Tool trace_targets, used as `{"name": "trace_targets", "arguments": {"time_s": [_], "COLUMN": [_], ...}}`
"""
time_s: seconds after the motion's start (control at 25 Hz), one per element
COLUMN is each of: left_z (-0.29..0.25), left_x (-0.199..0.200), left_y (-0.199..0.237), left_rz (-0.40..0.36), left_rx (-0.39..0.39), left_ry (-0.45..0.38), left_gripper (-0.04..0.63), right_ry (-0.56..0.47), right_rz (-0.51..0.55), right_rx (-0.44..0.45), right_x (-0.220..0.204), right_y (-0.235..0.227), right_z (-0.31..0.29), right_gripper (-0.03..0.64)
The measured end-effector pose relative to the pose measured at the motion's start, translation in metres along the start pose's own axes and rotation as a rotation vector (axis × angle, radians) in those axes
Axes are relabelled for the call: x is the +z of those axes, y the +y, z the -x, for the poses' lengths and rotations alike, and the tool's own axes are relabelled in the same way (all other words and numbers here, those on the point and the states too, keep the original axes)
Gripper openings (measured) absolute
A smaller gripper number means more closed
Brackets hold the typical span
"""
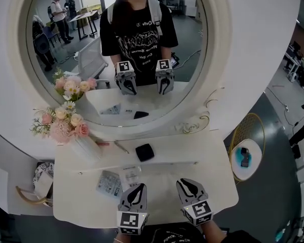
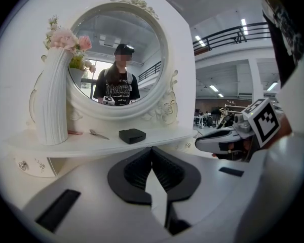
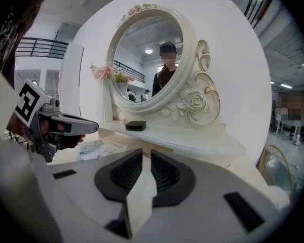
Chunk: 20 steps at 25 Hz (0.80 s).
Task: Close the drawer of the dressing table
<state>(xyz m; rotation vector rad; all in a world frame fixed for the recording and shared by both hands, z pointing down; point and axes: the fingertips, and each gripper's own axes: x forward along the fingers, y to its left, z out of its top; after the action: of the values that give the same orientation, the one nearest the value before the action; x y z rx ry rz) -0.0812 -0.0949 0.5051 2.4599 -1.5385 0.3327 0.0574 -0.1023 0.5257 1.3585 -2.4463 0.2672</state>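
Jaws of the left gripper were closed tip to tip with nothing between them. The right gripper stood a narrow slit open, its pads apart and empty. Neither touched anything. Both hung side by side over the front edge of the dressing table, nearer the person than the black box, the left one slightly left of it and the right one to its right.

The black box lay on the raised shelf under the round mirror. The bare tabletop ran wide to the right of the box as far as its curved edge. The strip between the box and the grippers was free apart from the papers to the left.

In the left gripper view a small drawer front with little knobs sat under the shelf, below and left of the box. Whether it was fully pushed in I could not tell.

Counted: two grippers, one black box and one white ribbed vase of pink and cream flowers left of the box. Two paper packets lay on the tabletop, below and left of the box. One thin pin-like thing lay on the shelf just left of the box.
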Motion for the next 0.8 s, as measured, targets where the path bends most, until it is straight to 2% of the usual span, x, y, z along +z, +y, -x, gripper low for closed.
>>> {"name": "trace_targets", "arguments": {"time_s": [0.16,0.36,0.8], "left_z": [0.002,0.001,0.000], "left_x": [-0.004,-0.004,-0.005], "left_y": [0.000,-0.003,-0.011], "left_rz": [0.005,0.010,0.017], "left_rx": [0.000,-0.004,0.000], "left_ry": [0.006,0.001,0.000], "left_gripper": [0.017,0.017,0.017], "right_ry": [-0.009,-0.020,-0.011], "right_rz": [0.073,0.037,0.037], "right_rx": [0.002,0.014,0.017], "right_x": [0.006,0.010,0.008], "right_y": [0.009,0.016,0.017], "right_z": [0.000,0.000,-0.001], "right_gripper": [0.035,0.018,0.009]}}
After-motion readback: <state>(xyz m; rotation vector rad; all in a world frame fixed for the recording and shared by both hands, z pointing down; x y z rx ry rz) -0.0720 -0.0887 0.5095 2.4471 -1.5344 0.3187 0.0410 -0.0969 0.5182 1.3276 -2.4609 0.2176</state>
